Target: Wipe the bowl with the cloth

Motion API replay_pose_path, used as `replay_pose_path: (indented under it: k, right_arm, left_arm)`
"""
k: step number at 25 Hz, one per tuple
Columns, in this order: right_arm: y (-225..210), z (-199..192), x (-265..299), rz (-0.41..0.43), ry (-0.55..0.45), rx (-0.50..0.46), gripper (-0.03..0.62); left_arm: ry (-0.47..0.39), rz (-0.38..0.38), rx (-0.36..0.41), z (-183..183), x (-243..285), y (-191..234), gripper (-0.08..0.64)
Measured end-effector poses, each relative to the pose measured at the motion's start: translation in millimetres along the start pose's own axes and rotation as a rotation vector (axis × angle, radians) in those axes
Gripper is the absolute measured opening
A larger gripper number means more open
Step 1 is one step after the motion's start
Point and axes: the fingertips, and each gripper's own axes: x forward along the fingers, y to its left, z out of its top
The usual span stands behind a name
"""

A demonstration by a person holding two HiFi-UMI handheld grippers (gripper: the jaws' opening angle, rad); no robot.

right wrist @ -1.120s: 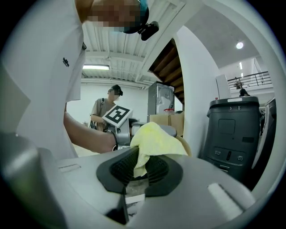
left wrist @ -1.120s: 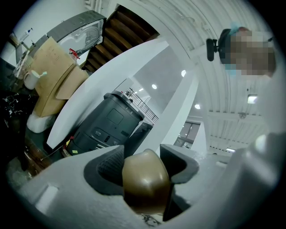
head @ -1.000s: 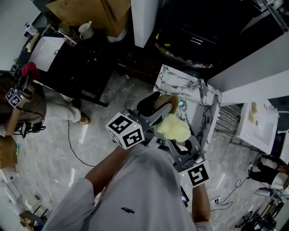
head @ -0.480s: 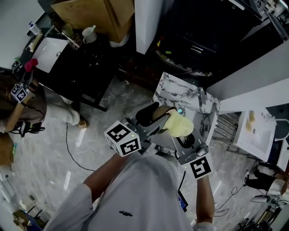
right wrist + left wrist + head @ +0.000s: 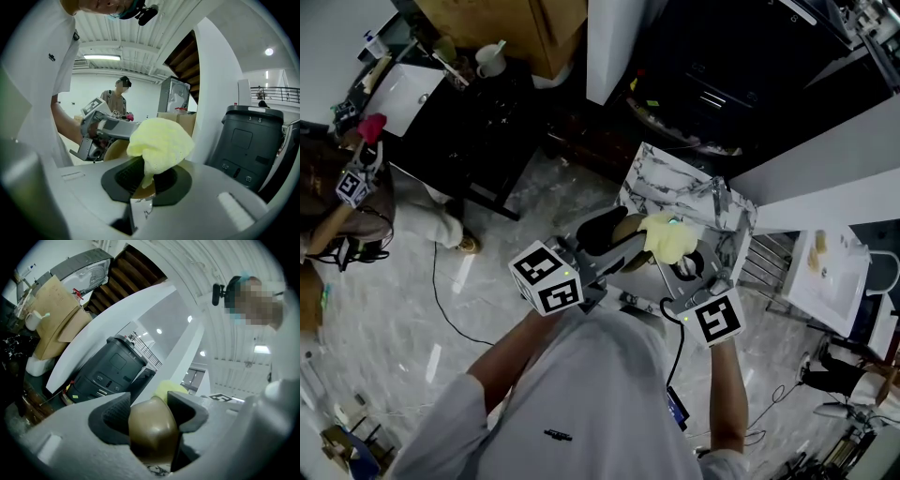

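Wiping: my left claw (image 5: 148, 412) clamps the bowl (image 5: 152, 430), right claw (image 5: 145, 180) pinches the cloth (image 5: 161, 138), seemingly touching it; next, rub around.

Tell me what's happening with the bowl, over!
Left gripper shut on the bowl. Right gripper shut on the cloth, cloth right up by the bowl. Nothing in the way, over.

I count one bowl (image 5: 152, 427), pinched between the two fingers of my left gripper (image 5: 150, 413), and one cloth (image 5: 161, 140), caught between the two fingers of my right gripper (image 5: 147, 180). Two grippers, each with one marker cube (image 5: 546, 277). Beyond the fingertips: one marble table (image 5: 661, 173), one white mug (image 5: 492, 59).
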Motion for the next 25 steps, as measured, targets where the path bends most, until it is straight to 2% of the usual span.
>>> replay_pose_path:
  k: [7,14,19,25]
  right_arm:
    - [-9.3,-28.1,5.2,-0.059,0.071,0.031,0.038]
    - [-4.5,-48.9,6.0,-0.078,0.141,0.043,0.038]
    - [9.9,-51.9,6.7,-0.04,0.164,0.039,0.038]
    - [29.4,-40.5,11.6,0.029,0.137,0.017,0.038]
  left_arm:
    - [-0.014,0.012,0.012,2.9,0.4,-1.0,0.252]
    - [-0.024,0.009,0.03,8.2,7.7,-2.0,0.252]
    - [-0.047,0.033,0.028,17.3,8.4,5.7,0.252]
    - [-0.044,0.032,0.036,16.6,13.3,6.8,0.252]
